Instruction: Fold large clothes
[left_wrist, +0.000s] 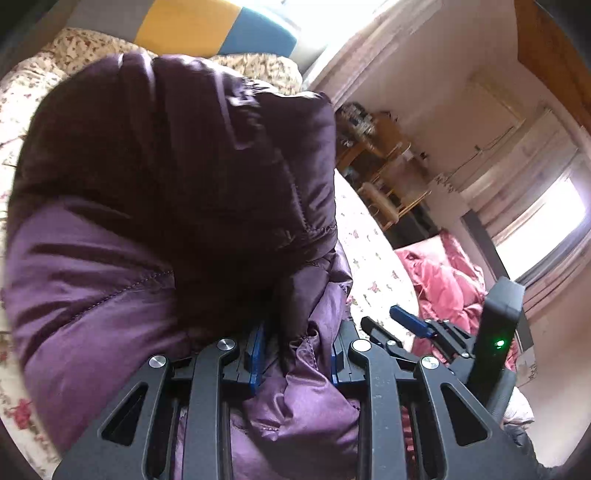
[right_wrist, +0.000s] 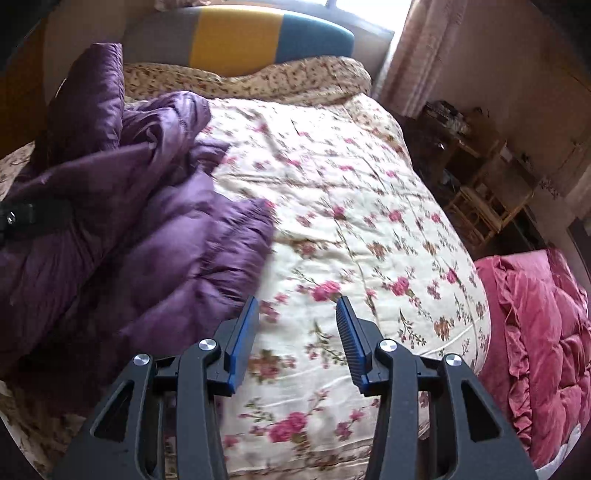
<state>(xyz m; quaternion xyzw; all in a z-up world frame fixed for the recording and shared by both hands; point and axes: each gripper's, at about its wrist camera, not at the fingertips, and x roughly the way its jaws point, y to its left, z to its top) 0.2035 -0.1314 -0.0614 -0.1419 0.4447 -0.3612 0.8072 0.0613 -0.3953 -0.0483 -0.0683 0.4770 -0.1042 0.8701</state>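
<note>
A large purple quilted down coat (left_wrist: 155, 192) fills most of the left wrist view. My left gripper (left_wrist: 297, 354) is shut on a bunch of its purple fabric, which hangs lifted in front of the camera. In the right wrist view the coat (right_wrist: 140, 229) lies crumpled on the left side of the floral bedspread (right_wrist: 362, 206). My right gripper (right_wrist: 297, 328) is open and empty, just above the bedspread and just right of the coat's edge. The right gripper (left_wrist: 417, 325) also shows in the left wrist view at lower right.
A pink quilted garment (right_wrist: 539, 339) lies off the bed's right edge. A striped grey, yellow and blue headboard (right_wrist: 236, 37) and a floral pillow (right_wrist: 280, 77) are at the far end. Wooden shelves (right_wrist: 480, 192) stand by the right wall.
</note>
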